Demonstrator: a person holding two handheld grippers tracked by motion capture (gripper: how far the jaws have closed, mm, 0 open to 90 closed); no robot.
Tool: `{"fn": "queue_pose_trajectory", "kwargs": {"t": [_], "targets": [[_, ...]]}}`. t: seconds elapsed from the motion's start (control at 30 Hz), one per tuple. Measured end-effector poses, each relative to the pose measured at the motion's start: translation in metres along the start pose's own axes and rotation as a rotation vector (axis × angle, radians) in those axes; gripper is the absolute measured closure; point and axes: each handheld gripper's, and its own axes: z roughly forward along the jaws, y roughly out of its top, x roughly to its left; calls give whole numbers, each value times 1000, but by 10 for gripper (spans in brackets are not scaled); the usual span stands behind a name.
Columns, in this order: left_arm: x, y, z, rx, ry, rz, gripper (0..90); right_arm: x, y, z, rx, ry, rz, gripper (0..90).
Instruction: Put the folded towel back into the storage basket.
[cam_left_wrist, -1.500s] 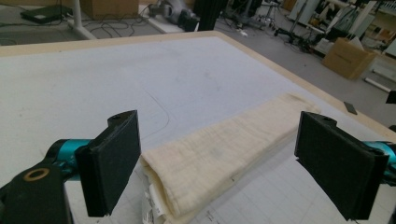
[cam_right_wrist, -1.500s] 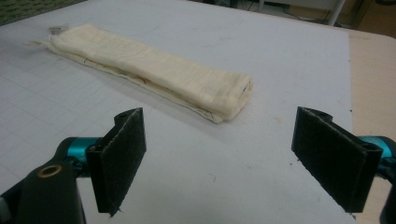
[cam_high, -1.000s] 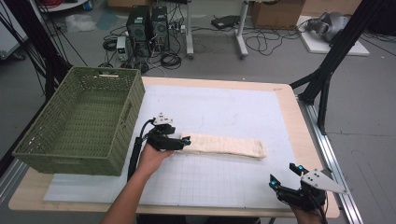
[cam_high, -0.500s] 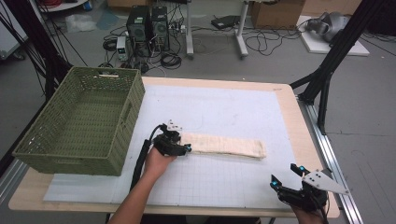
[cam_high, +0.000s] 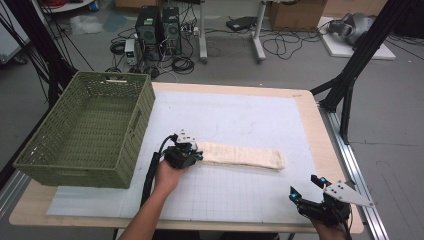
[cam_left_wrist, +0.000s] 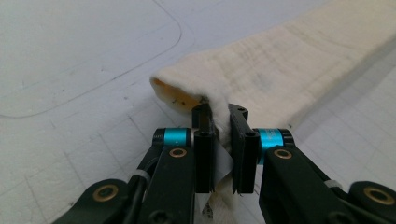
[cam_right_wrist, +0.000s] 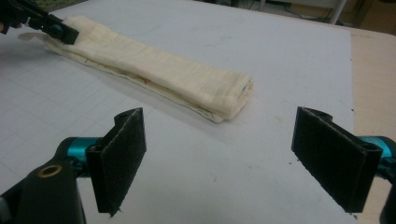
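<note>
Left gripper pinches the end of a folded cloth on the counter.

The left gripper (cam_high: 194, 156) has just been closing, and its jaws now clamp the near end of the cream folded cloth (cam_high: 243, 156), bunching the fabric up between the pads (cam_left_wrist: 205, 140). The cloth lies as a long flat strip across the middle of the white grid mat (cam_high: 240, 120), its far end pointing towards the right side of the counter (cam_high: 310, 107). The right gripper (cam_high: 306, 187) sits near the counter's front right corner, well apart from the cloth, with its jaws spread wide and nothing between them. A green woven basket (cam_high: 90, 125) stands at the left edge, near the left gripper.
</note>
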Motion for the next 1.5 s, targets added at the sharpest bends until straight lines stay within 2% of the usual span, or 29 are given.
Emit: {"fn": "queue_pose_trajectory", "kwargs": {"t": [0.13,0.23,0.37,0.43,0.53,0.57,0.8,0.83,0.9,0.97,1.03,1.17,1.2,1.27,1.33,1.37,1.4,1.5], "targets": [[-1,0,-6,-24,-23,6,815,2,1,5,21,11,-18,164],[-2,-2,-10,-60,-42,-23,814,1,3,10,24,9,-17,164],[0,-9,-13,-57,-48,-36,814,-3,6,14,23,7,6,164],[-1,-10,-15,-51,-47,-22,813,-6,9,21,17,7,19,164],[-2,-8,-18,-73,-55,-21,813,-8,11,28,28,9,22,164],[-2,-9,-17,-71,-55,-25,813,-10,12,33,35,25,23,164],[-2,-8,-18,-73,-53,-28,813,-10,13,39,30,33,34,165],[-3,-8,-19,-73,-50,-28,813,-11,14,42,25,43,68,165],[-3,-8,-19,-78,-49,-37,813,-11,14,44,31,38,75,165],[-2,-8,-19,-80,-47,-43,813,-14,18,58,51,21,81,171],[-2,-8,-20,-81,-46,-42,813,-15,20,63,56,20,85,180],[3,-9,-20,-84,-43,-53,809,-18,27,83,62,47,114,205],[4,-9,-21,-83,-41,-51,808,-17,30,90,75,48,108,219],[6,-10,-23,-88,-38,-52,809,-16,32,94,82,46,101,221],[7,-12,-24,-92,-37,-57,809,-12,32,105,130,37,84,232],[8,-13,-25,-91,-37,-55,809,-12,32,105,130,37,84,232],[8,-15,-25,-86,-38,-59,808,-10,31,112,162,26,84,251],[10,-17,-26,-84,-33,-58,809,-7,30,118,195,16,74,271]]}}
